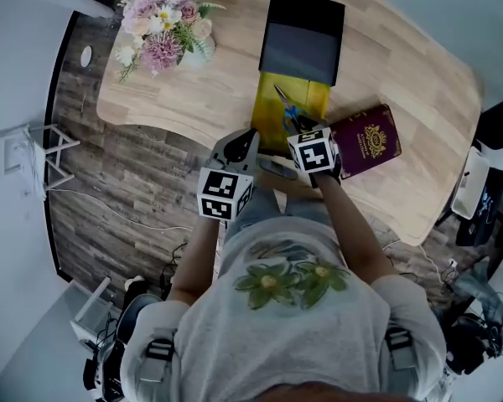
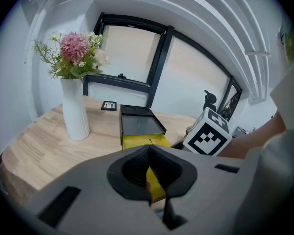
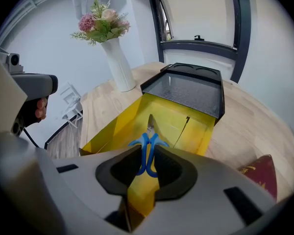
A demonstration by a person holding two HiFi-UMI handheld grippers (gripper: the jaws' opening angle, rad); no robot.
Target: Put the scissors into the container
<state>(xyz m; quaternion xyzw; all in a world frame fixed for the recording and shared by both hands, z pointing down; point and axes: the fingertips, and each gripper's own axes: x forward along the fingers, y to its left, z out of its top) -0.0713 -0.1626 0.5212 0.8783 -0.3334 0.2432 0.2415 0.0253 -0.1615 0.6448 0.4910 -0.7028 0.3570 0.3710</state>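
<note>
Blue-handled scissors (image 3: 148, 148) sit between the jaws of my right gripper (image 3: 148, 154), which is shut on the handles; the blades point away over the yellow container (image 3: 181, 126). In the head view the scissors (image 1: 287, 111) hang over the container (image 1: 268, 115), with the right gripper (image 1: 296, 127) at its near end. The container's black lid (image 1: 302, 40) lies folded back on the far side. My left gripper (image 1: 241, 145) hovers just left of the container's near corner, jaws together and holding nothing. In its own view the left gripper (image 2: 148, 153) faces the container (image 2: 137, 141).
A white vase of flowers (image 1: 163, 28) stands at the table's far left. A maroon book (image 1: 367, 139) lies right of the container. The wooden table's near edge (image 1: 176, 128) curves just under both grippers. A small marker card (image 2: 108, 105) lies near the back.
</note>
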